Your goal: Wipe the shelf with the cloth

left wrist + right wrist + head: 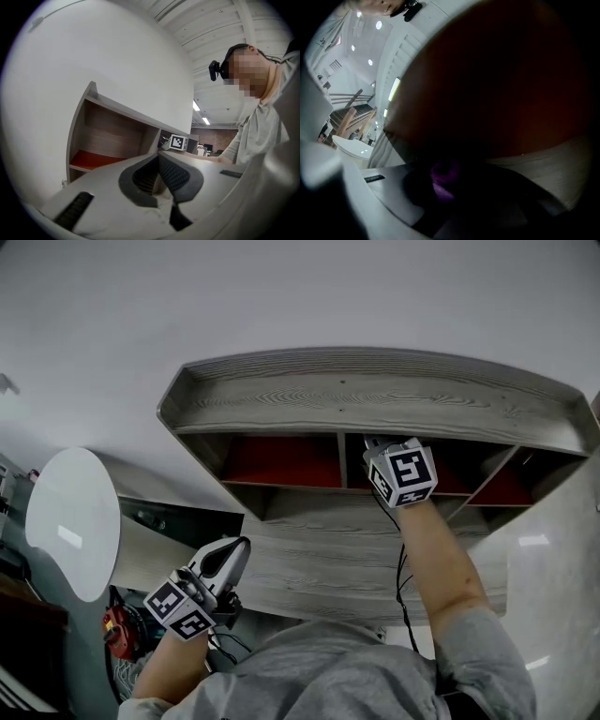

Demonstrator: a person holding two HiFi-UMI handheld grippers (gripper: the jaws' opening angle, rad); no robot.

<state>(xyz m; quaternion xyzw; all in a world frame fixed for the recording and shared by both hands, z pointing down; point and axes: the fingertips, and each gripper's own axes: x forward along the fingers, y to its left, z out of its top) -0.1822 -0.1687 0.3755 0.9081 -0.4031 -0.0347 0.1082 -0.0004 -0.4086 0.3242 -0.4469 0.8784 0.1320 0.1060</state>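
The grey wooden shelf (375, 399) hangs on the white wall, and its compartments have red backs. My right gripper (382, 448) reaches into the middle compartment, where its jaws are hidden behind its marker cube. The right gripper view is dark: a purple cloth (442, 179) sits pinched between the jaws of the right gripper (446, 185), close to the red back panel (511, 93) and the grey shelf board (553, 164). My left gripper (228, 557) hangs low at the left, away from the shelf. Its jaws (159, 174) are shut with nothing between them.
A white round table top (70, 521) stands at the left, and a red object (117, 632) lies below it. A black cable (403, 587) hangs along my right forearm. The shelf's left compartment (108, 140) holds nothing.
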